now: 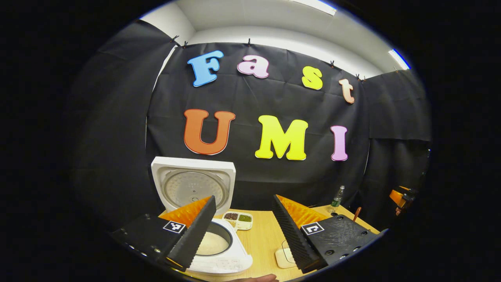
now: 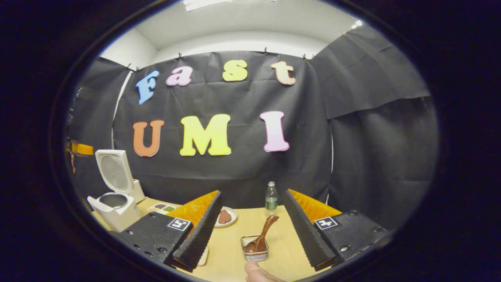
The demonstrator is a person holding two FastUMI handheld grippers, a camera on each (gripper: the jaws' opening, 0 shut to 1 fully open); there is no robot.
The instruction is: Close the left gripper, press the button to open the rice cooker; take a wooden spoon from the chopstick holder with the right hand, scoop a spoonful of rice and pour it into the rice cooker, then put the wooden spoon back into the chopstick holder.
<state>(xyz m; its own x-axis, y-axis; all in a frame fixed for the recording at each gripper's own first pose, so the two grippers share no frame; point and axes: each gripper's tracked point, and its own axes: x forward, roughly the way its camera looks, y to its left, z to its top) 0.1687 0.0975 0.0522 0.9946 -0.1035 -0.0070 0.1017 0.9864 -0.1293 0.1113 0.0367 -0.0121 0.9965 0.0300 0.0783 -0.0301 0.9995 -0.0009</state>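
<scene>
One wooden spoon (image 2: 261, 237) stands in one wire holder (image 2: 255, 249) between the right hand-held gripper's (image 2: 252, 231) wide-spread fingers, handle leaning up and right. One open rice cooker (image 1: 213, 239) sits under the empty, wide left hand-held gripper (image 1: 243, 227).

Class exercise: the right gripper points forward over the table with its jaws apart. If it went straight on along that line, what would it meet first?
Probably the wooden spoon, standing tilted in the wire chopstick holder between the right gripper's open jaws. The water bottle stands farther back. Depth is unclear, so it might pass above.
</scene>
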